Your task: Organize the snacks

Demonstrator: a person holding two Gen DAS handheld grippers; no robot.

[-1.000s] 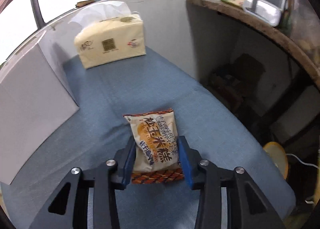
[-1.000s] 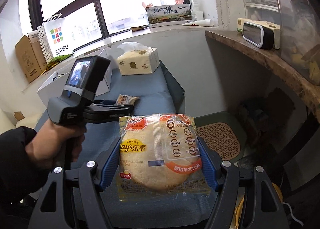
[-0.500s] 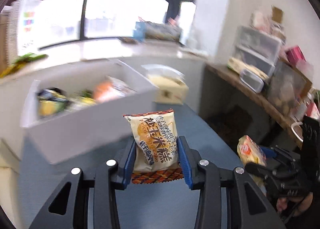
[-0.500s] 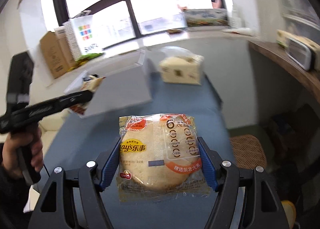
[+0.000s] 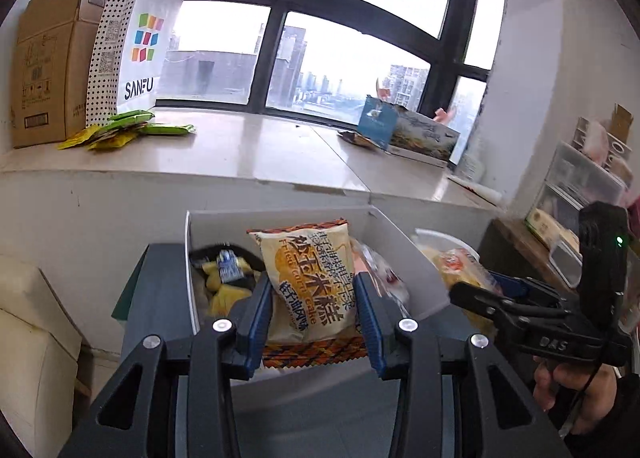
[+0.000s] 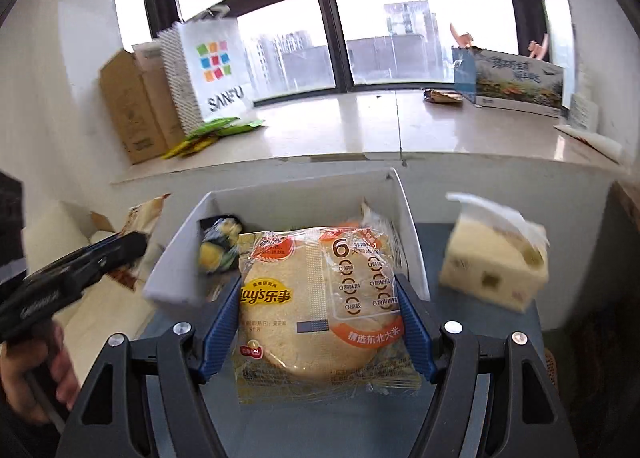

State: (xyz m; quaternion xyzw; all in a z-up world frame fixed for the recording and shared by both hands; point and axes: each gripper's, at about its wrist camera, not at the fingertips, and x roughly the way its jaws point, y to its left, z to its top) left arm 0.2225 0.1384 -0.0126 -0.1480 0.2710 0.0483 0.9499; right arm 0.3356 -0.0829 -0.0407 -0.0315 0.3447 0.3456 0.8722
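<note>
My left gripper (image 5: 313, 298) is shut on a yellow fried corn cake packet (image 5: 310, 278) and holds it in the air in front of a white storage box (image 5: 404, 242). The box has several snack packs inside. My right gripper (image 6: 318, 306) is shut on a clear Lay's rice cracker packet (image 6: 320, 306), held in front of the same white box (image 6: 176, 258). The right gripper also shows at the right of the left wrist view (image 5: 472, 290). The left gripper shows at the left of the right wrist view (image 6: 132, 242).
The box stands on a blue-grey table (image 6: 480, 310) with a yellow tissue pack (image 6: 494, 262) to its right. Behind is a white window ledge (image 5: 260, 149) with a cardboard box (image 5: 44, 61), a SANFU bag (image 5: 136, 49) and green packets (image 5: 128, 125). Shelves (image 5: 580, 193) stand at right.
Both grippers have swung left and risen, each with its packet, and now face the white box and the window. The tissue pack has slid to the right of the right wrist view.
</note>
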